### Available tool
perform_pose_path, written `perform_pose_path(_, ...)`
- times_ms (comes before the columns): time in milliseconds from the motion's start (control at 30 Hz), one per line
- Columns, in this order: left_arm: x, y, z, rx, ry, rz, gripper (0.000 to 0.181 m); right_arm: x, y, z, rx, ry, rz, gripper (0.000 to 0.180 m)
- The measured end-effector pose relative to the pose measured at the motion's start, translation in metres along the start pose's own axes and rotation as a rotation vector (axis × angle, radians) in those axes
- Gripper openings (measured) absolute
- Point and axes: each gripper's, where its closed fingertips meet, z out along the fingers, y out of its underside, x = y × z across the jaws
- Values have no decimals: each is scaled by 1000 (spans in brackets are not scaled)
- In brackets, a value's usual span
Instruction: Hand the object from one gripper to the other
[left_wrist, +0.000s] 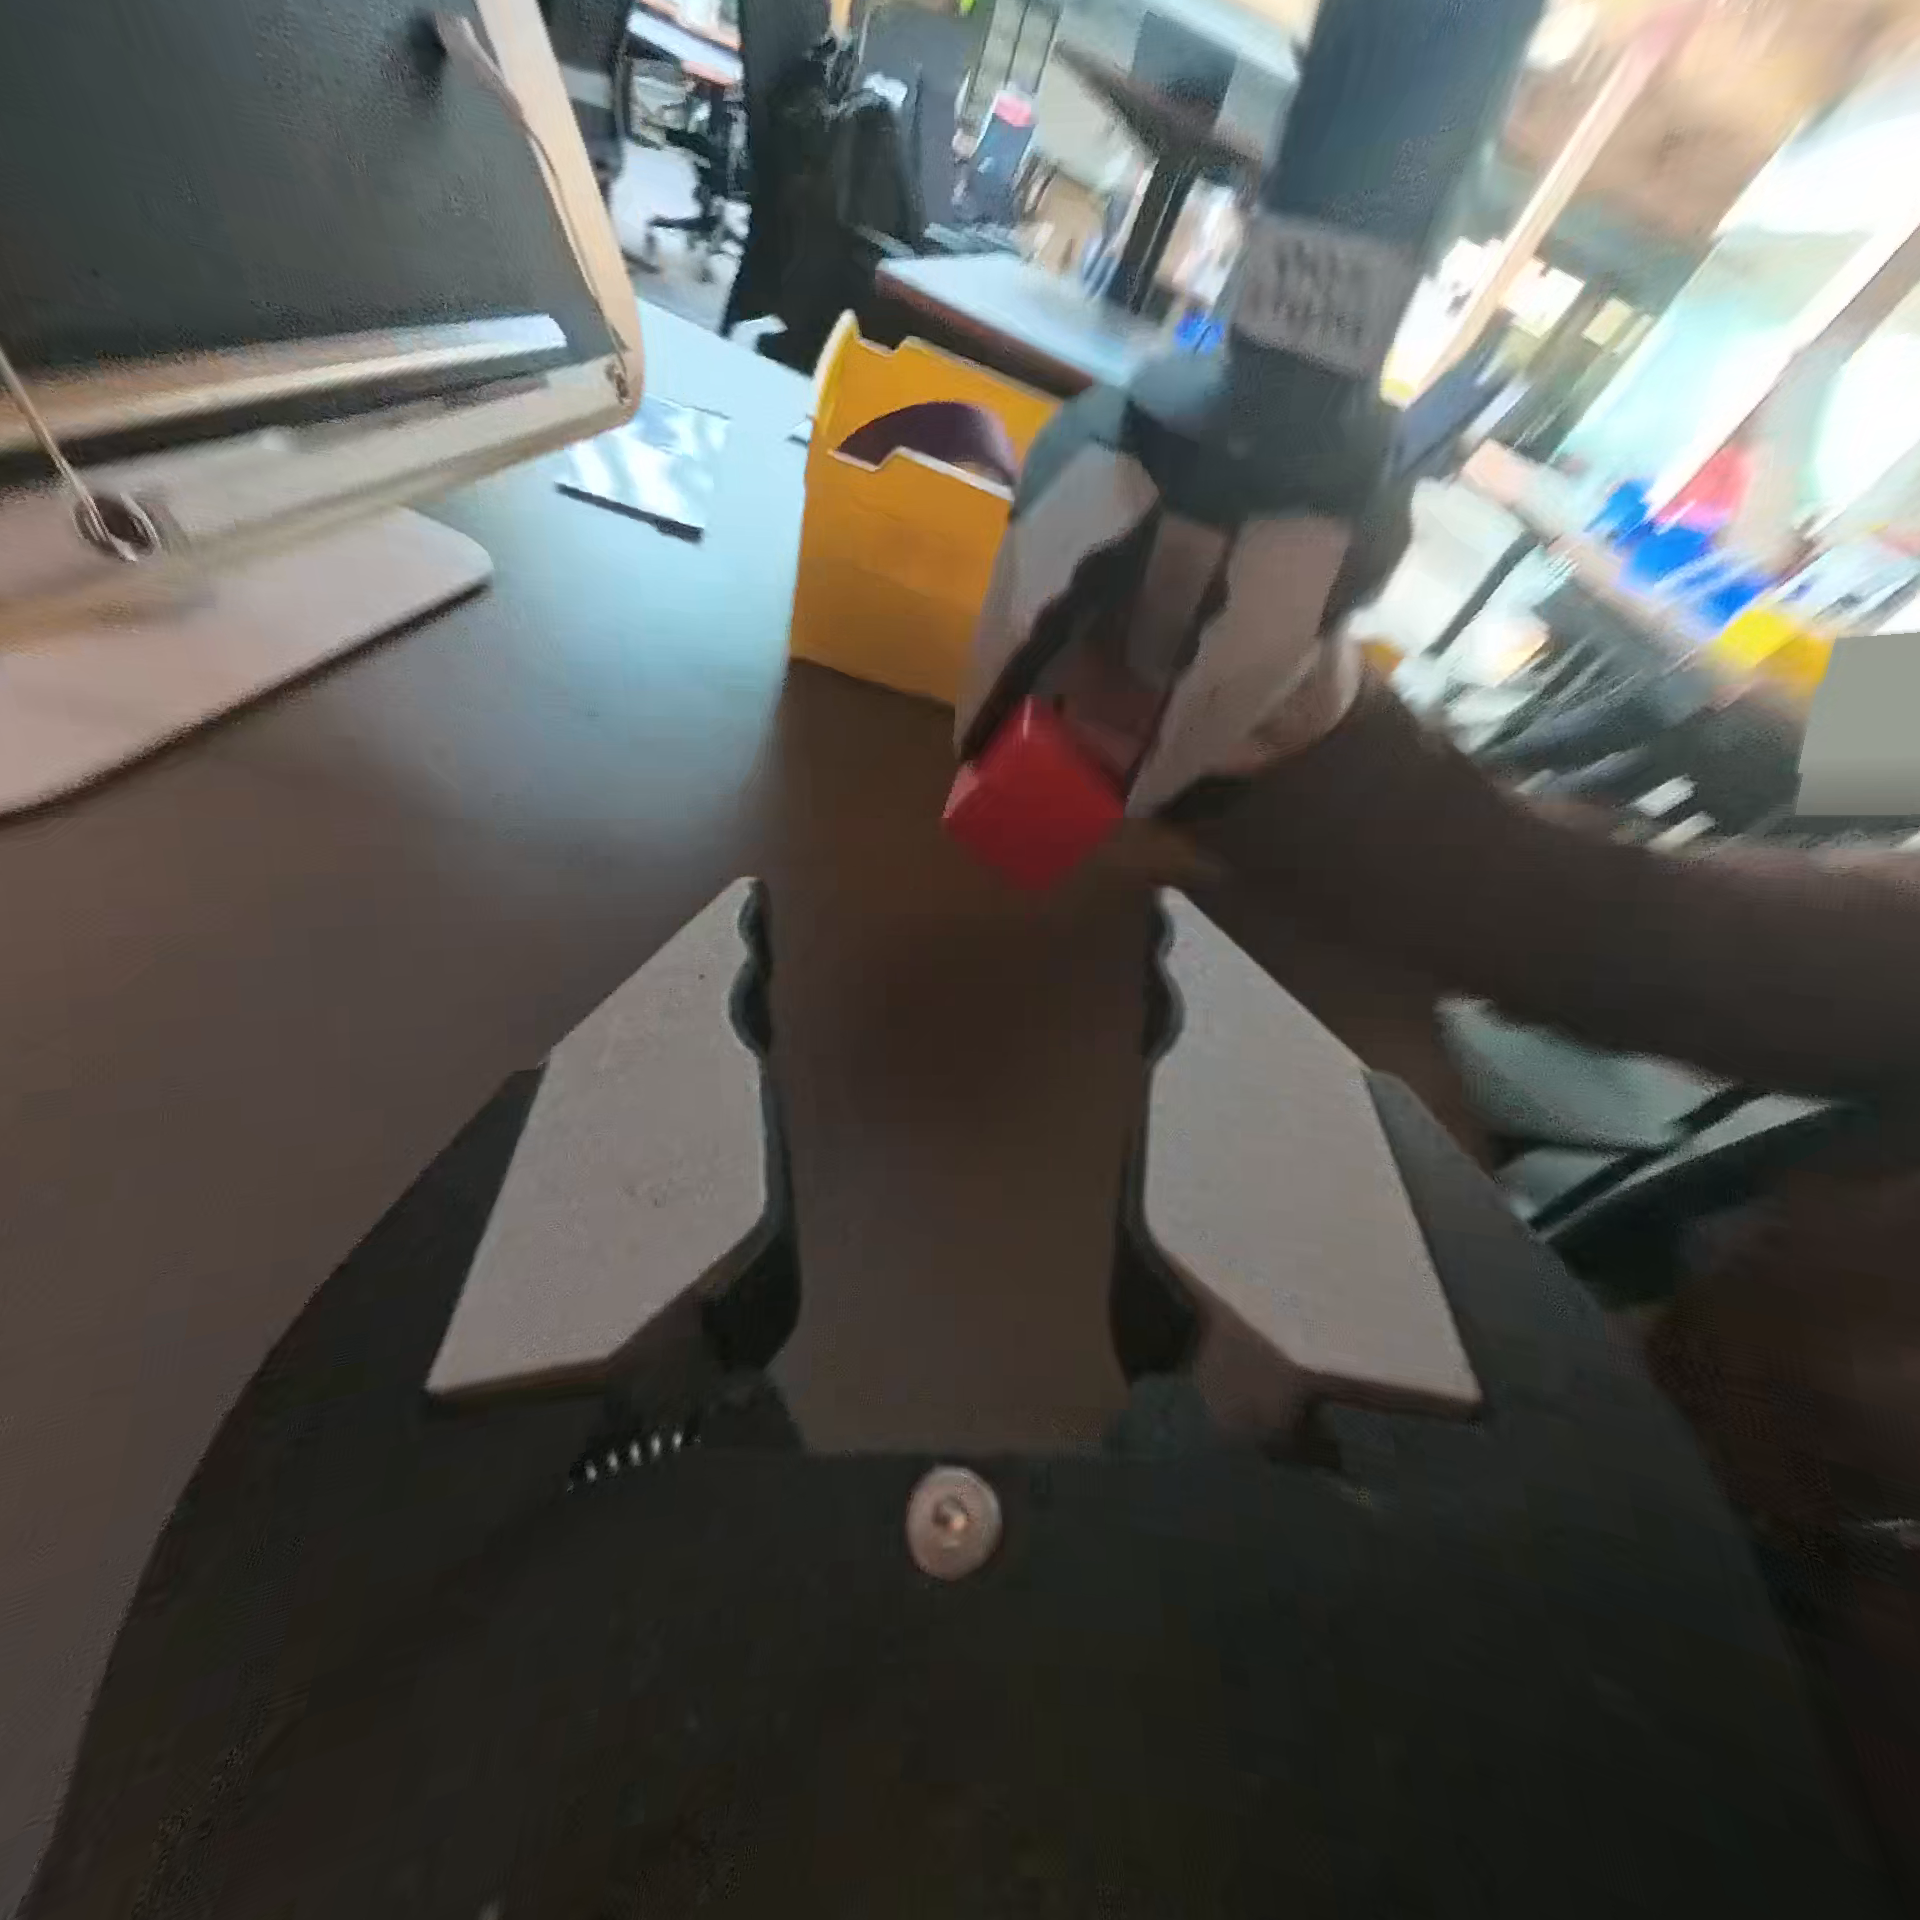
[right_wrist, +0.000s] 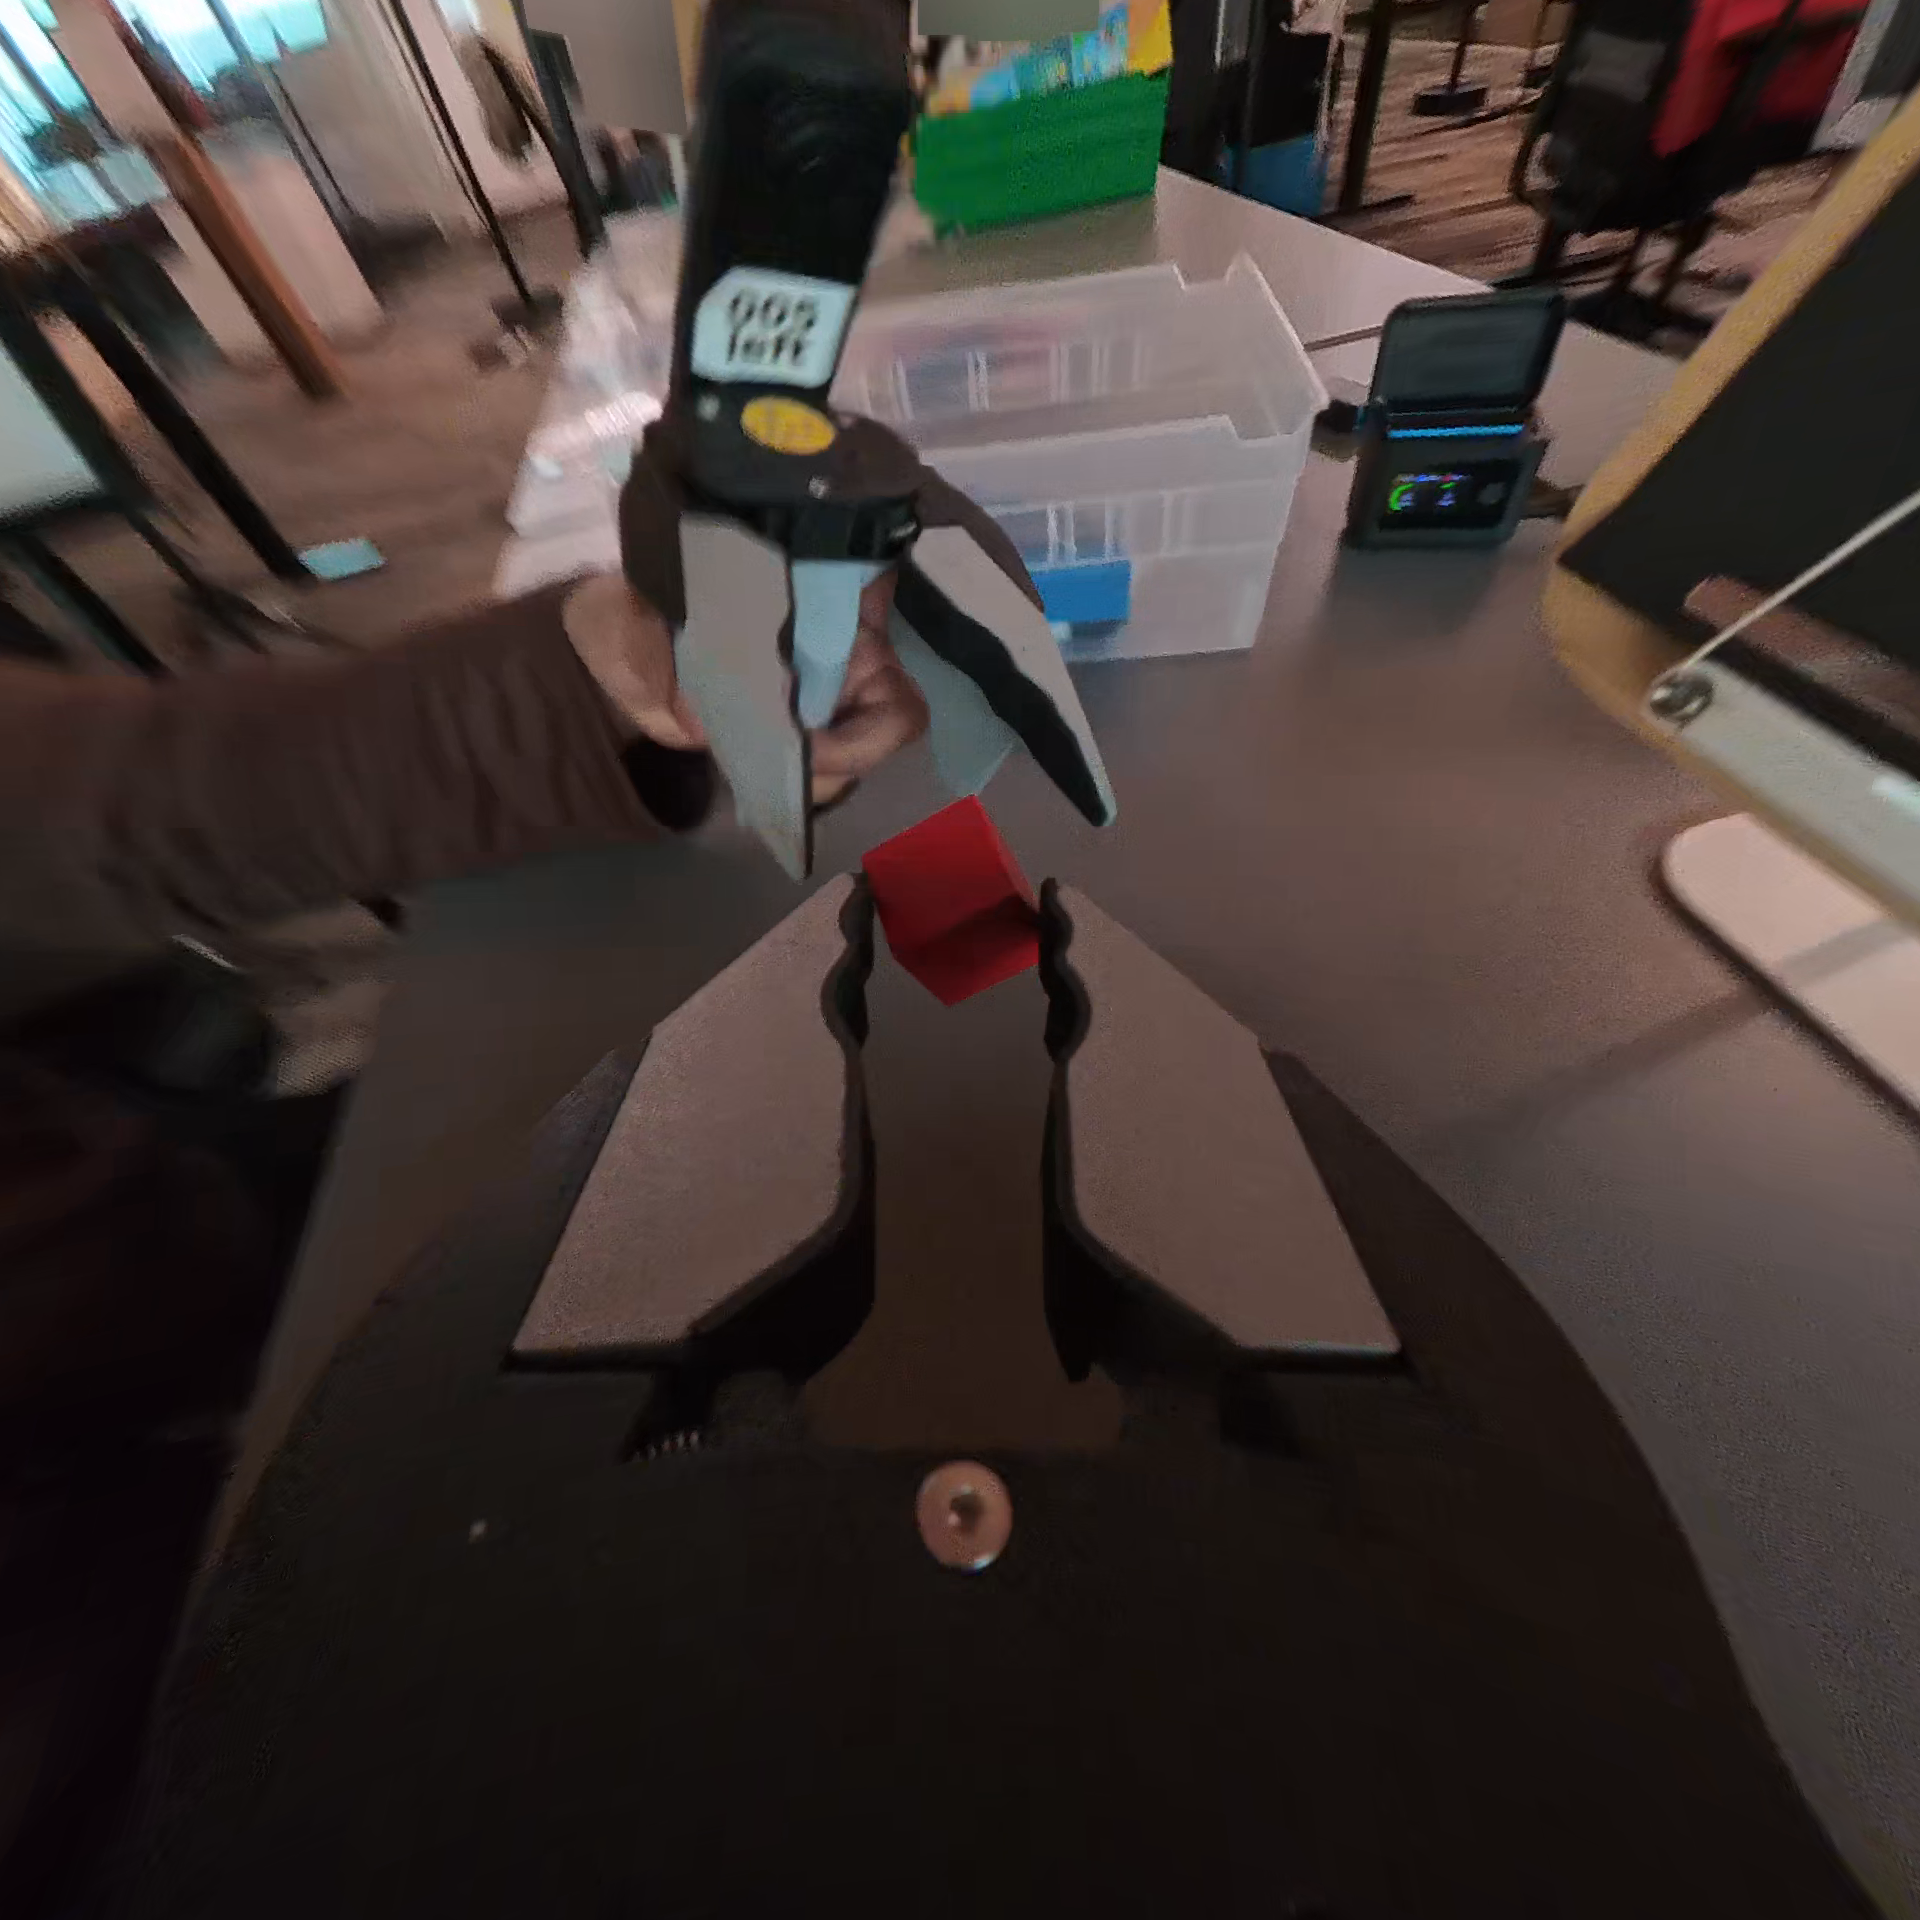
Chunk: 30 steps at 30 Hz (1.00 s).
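A red cube (right_wrist: 951, 914) is pinched between the fingertips of my right gripper (right_wrist: 953, 896), which is shut on it and holds it above the dark table (right_wrist: 1351, 935). In the left wrist view the cube (left_wrist: 1034, 800) hangs from the right gripper (left_wrist: 1051, 777), just beyond and slightly right of my left gripper (left_wrist: 956, 912). The left gripper is open and empty, with its jaws spread wider than the cube. In the right wrist view the left gripper (right_wrist: 948, 837) points down at the cube, open, with its fingertips (right_wrist: 795, 852) just short of it.
A yellow box (left_wrist: 894, 540) stands on the table behind the cube. A monitor on a white stand (left_wrist: 208, 644) is at the left. A clear plastic bin (right_wrist: 1122, 457) and a small device with a lit screen (right_wrist: 1444, 447) stand farther back. A sleeved arm (left_wrist: 1558, 914) reaches in.
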Motion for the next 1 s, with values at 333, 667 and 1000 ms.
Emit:
perform_pose_path(333,16,22,17,-178,-308,863,39,-3,8,-9,32,-270,456,29)
perform_pose_path(667,24,19,21,-149,-398,1137,51,-20,32,4,-101,-374,562,29)
perform_pose_path(1000,27,-8,17,23,-324,753,25,-9,5,-3,45,-318,456,36)
